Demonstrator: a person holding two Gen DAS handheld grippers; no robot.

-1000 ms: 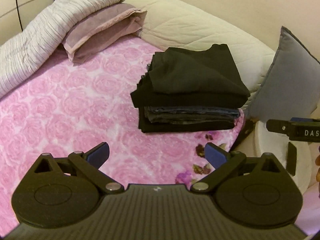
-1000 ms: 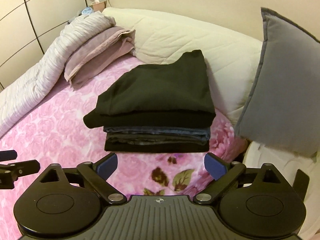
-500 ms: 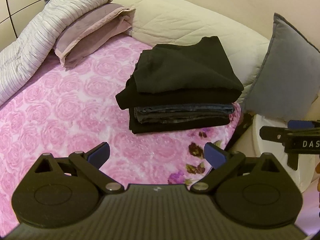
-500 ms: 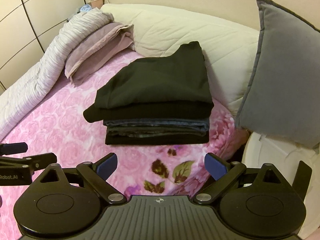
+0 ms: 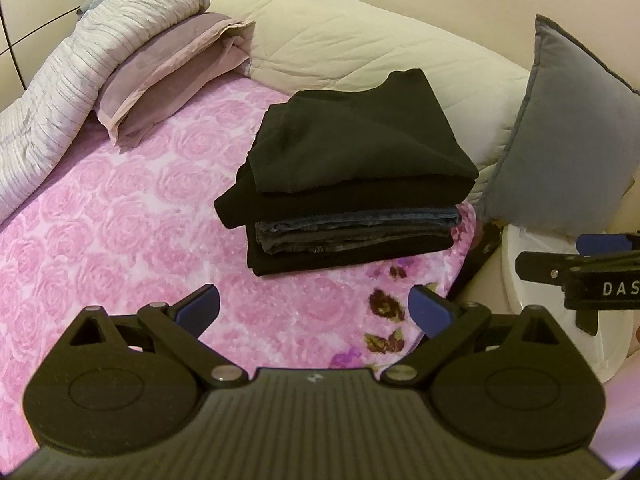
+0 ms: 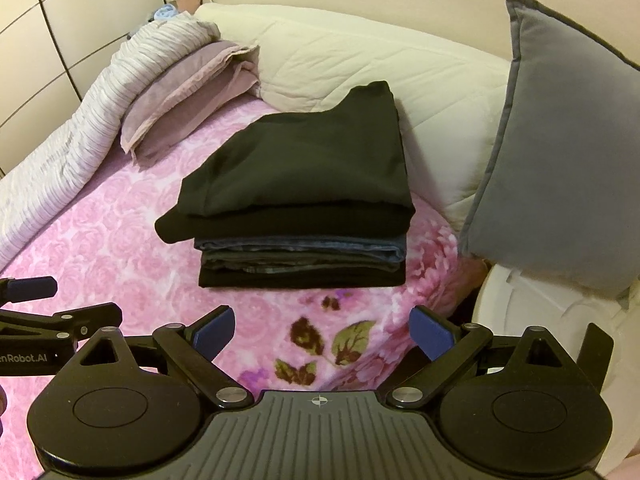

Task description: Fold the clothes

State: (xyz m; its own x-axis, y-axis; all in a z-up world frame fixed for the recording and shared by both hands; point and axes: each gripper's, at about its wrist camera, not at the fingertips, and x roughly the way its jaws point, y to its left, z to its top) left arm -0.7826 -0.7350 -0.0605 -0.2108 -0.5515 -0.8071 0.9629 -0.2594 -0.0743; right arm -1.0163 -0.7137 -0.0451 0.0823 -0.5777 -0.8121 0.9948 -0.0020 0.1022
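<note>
The bed (image 5: pixel 120 216), under a pink rose cover, fills the centre and left of both views, with a cream bolster (image 5: pixel 340 52) along the top and a grey cushion (image 5: pixel 560 128) at the right edge. A stack (image 6: pixel 296 208) of dark folded clothes sits mid-frame near the bolster, edges roughly squared, black pieces above and below a blue one. No loose garment is in view, so the scene fits a finished pile or a pause between garments. The left gripper (image 5: pixel 314 306) and right gripper (image 6: pixel 322 326) hover at the bottom, both spread wide, both empty. Any further piece should land square on the stack.
</note>
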